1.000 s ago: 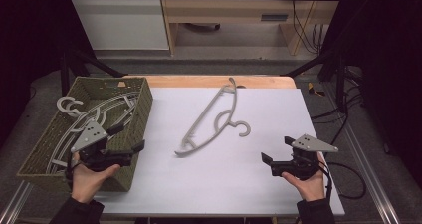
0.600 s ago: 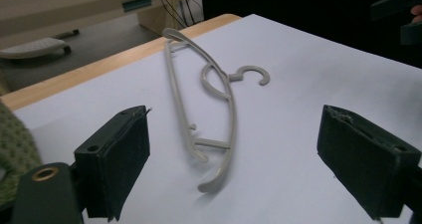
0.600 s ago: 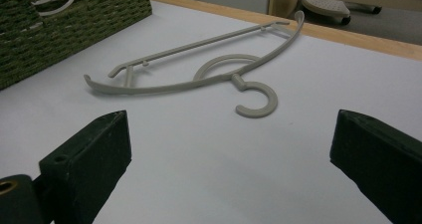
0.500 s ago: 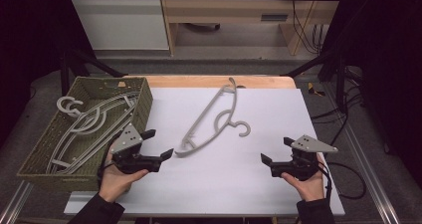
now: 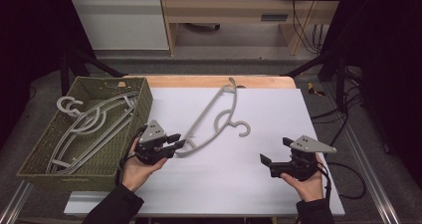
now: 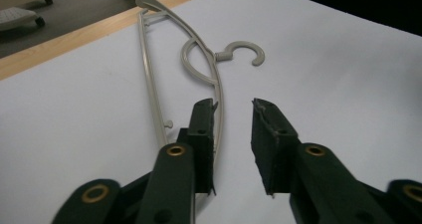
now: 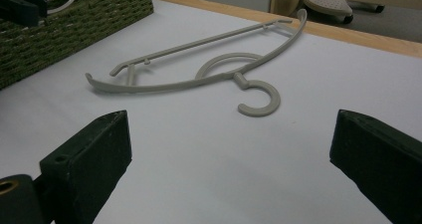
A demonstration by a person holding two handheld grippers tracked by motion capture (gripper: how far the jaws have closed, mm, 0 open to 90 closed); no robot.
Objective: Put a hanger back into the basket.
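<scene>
Hanger lies flat on the white table, just right of the green woven basket, which holds several more grey hangers. Left gripper is at the hanger's near end; its jaws have just been closing, and in the left gripper view the curved arm runs against the inner face of one jaw while a gap remains to the other, so not clamped yet. Right gripper rests well apart, jaws wide, nothing between them.

Likely step: grab the hanger end for transfer to the basket. To do it well: centre the thin arm between both pads before squeezing, keep the tips low to the table, bite the arm only, not the crossbar too. Off-centre grip will probably let it swing on lift.

No readable brand, label or writing anywhere.
</scene>
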